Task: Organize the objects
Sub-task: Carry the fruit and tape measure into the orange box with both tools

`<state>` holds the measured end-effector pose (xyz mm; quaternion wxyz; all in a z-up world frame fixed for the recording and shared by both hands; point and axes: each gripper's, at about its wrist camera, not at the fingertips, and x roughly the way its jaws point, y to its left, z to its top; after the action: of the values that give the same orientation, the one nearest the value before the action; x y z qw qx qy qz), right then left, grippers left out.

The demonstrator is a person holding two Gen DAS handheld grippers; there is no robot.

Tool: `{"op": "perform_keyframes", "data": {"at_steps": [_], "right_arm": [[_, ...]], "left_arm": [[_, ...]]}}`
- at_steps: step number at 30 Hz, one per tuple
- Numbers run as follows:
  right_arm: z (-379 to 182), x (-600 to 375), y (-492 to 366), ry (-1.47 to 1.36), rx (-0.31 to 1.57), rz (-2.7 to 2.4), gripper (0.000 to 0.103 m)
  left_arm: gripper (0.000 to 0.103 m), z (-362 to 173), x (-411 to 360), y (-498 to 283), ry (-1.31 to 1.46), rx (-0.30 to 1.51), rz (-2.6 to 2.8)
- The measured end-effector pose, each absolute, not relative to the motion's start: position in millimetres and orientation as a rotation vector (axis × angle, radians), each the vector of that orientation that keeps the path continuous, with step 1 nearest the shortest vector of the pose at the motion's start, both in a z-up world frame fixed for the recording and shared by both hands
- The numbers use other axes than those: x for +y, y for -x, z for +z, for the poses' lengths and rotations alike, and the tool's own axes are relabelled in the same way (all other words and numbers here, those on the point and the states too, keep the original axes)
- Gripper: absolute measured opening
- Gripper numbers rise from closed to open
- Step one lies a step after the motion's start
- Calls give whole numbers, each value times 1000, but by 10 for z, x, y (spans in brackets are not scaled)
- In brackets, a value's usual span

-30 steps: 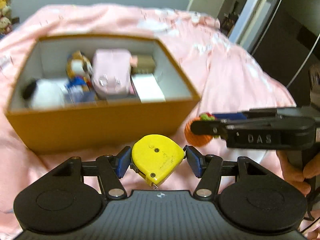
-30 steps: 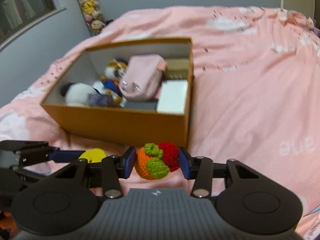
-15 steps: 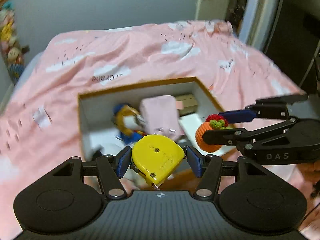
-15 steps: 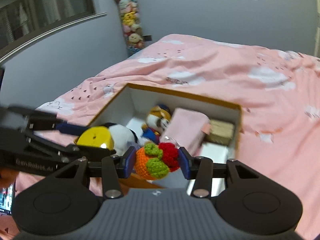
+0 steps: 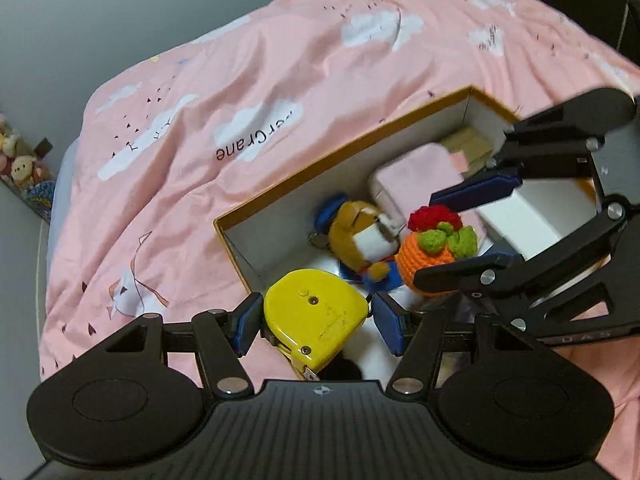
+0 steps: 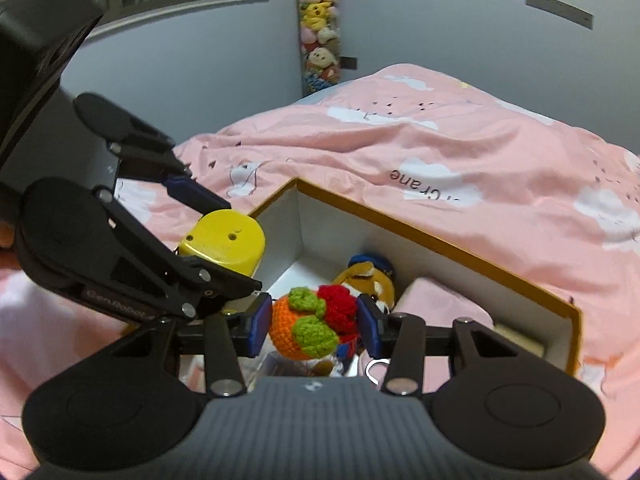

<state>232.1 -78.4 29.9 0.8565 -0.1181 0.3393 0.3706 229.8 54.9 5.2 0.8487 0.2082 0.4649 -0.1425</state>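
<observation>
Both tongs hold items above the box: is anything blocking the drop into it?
No lid covers the box. Under the crochet fruit lie a plush toy and a pink pouch; the tape measure hangs near the box's left end.

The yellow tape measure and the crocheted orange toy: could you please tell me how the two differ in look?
The yellow tape measure is a smooth, hard-looking case of one colour with screws in its face; the crocheted orange toy is knitted yarn, orange with green and red on top. The tape measure has a flat face, the toy is rounded. Each is gripped in a tool: the measure in the left tool, the toy in the right tool, both over the open box.
</observation>
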Motion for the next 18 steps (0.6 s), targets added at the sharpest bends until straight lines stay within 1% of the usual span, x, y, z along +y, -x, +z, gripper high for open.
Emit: {"op": "perform_keyframes", "data": {"at_steps": [10, 18], "right_arm": [[-29, -553, -2531, 379, 726, 870, 48], [-165, -439, -2537, 507, 687, 947, 49]], "left_arm": [[69, -213, 343, -2368, -731, 926, -357], [69, -457, 269, -2440, -862, 949, -379]]}}
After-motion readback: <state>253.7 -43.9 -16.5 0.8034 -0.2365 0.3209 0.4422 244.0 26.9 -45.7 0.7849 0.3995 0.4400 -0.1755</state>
